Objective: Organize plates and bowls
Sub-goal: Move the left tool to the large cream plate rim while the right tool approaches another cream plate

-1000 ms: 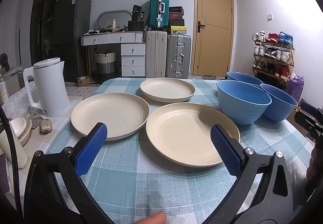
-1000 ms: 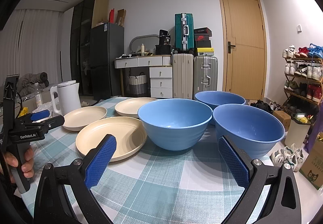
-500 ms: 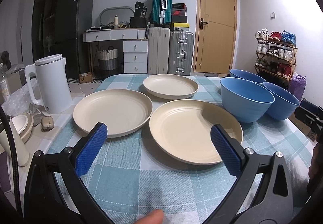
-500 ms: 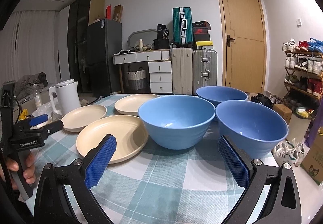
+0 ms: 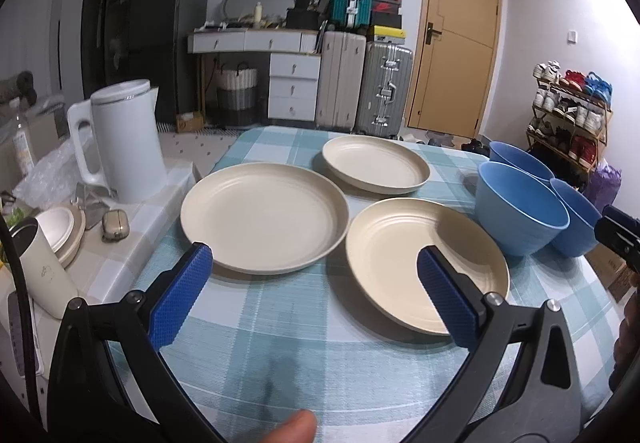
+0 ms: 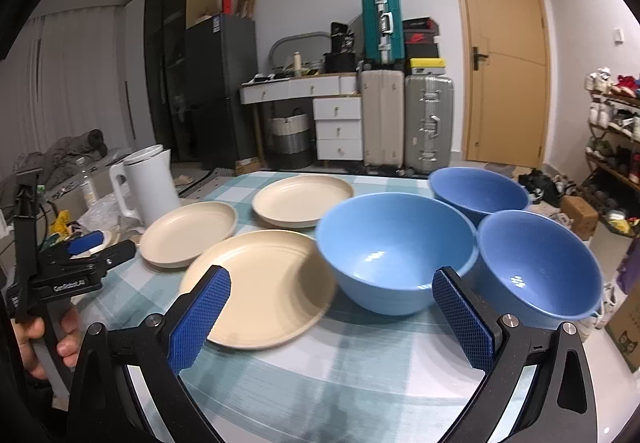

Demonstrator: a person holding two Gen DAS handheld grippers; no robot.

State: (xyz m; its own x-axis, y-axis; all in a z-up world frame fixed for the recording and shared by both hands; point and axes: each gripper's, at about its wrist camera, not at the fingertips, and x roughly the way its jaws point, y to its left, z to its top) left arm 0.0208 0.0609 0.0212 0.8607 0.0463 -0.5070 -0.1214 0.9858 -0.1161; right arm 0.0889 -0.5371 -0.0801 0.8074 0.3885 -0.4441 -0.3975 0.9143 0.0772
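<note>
Both grippers have crept closer to the dishes than a second ago. Three cream plates, the left plate [image 5: 262, 217], near plate [image 5: 424, 263] and far plate [image 5: 376, 163], lie flat and ridged on the checked tablecloth [image 5: 300, 343], with bare cloth along its near edge. Three smooth blue bowls crowd the right edge: near bowl [image 6: 394, 251], right bowl [image 6: 536, 263], far bowl [image 6: 478, 189]. The left gripper [image 5: 316, 291] and right gripper [image 6: 330, 319] hover with jaws wide apart, empty. Only the right view shows the hand [image 6: 36, 339] gripping the left handle; only the left view shows the earbud case [image 5: 115, 225] by the white kettle [image 5: 124, 141].
</note>
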